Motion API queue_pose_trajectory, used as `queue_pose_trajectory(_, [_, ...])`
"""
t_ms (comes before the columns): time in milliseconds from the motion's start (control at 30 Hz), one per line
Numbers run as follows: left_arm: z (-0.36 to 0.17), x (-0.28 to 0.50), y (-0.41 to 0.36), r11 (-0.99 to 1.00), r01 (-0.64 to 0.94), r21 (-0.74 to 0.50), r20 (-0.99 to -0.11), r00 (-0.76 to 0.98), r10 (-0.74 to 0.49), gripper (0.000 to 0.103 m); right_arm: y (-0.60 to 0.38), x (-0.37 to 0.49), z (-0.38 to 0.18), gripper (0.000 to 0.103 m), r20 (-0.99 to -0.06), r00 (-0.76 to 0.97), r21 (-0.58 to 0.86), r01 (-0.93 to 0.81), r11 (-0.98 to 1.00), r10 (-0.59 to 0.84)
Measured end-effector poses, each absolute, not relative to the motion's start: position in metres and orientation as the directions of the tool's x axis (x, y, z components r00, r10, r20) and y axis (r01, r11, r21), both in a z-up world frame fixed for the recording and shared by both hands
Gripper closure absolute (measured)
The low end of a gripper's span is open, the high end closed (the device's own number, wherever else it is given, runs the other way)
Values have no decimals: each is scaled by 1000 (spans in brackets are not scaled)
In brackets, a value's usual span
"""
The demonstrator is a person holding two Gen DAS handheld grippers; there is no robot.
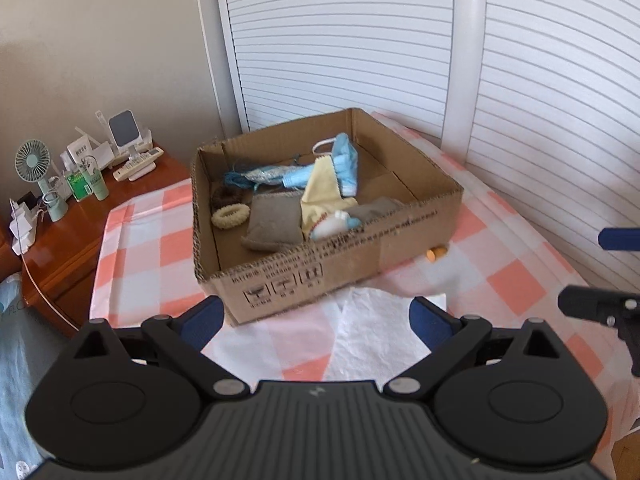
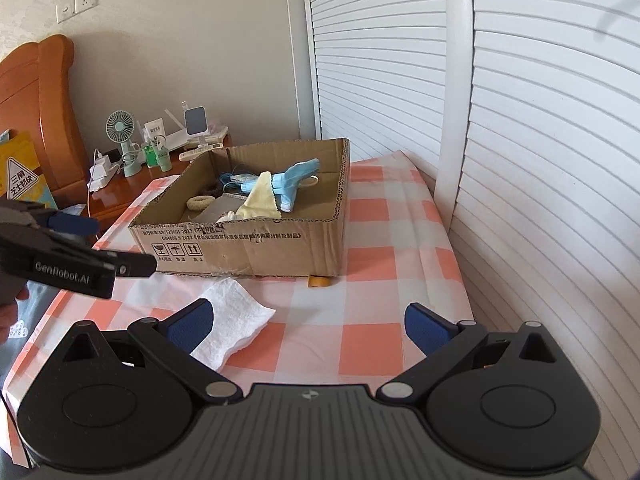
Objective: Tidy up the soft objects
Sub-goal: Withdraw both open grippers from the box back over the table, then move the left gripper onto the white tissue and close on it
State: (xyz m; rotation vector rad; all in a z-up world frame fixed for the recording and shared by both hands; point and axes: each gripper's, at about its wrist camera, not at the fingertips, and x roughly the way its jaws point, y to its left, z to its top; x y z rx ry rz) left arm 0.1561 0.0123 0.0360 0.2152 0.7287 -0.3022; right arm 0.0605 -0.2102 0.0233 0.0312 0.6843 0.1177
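mint desk fan [image 2: 119, 126], remote [image 1: 138, 164] on wooden nightstand [image 1: 76, 232]; louvred doors [image 2: 540, 120].

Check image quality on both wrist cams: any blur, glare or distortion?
Left wrist: motion blur smears the cardboard box print and the white cloth; louvred doors bow from fisheye. Right wrist: sharper, box text legible, white cloth texture visible; doors bright but slats still resolved, same barrel curvature. Dark corner vignetting in both.

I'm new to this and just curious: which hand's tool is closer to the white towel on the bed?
Probably left, by a little. The left tool hangs open right above the white towel. The right tool, also open, has the towel by its left finger.
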Motion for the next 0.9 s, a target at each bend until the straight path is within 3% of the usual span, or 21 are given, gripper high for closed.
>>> queue_pose_trajectory(533, [-62, 114, -11, 915, 404, 13, -806, 545, -230, 2, -234, 63, 6, 0, -652, 753, 89, -41, 995, 89])
queue_pose_trajectory(667, [-68, 110, -8, 928, 370, -42, -809, 532, -249, 1, -234, 69, 0, 0, -662, 743, 100, -44, 994, 100])
queue_pose_trajectory(900, [-68, 116, -26, 925, 379, -21, -809, 537, -239, 1, -243, 78, -10, 0, -682, 724, 119, -34, 992, 107])
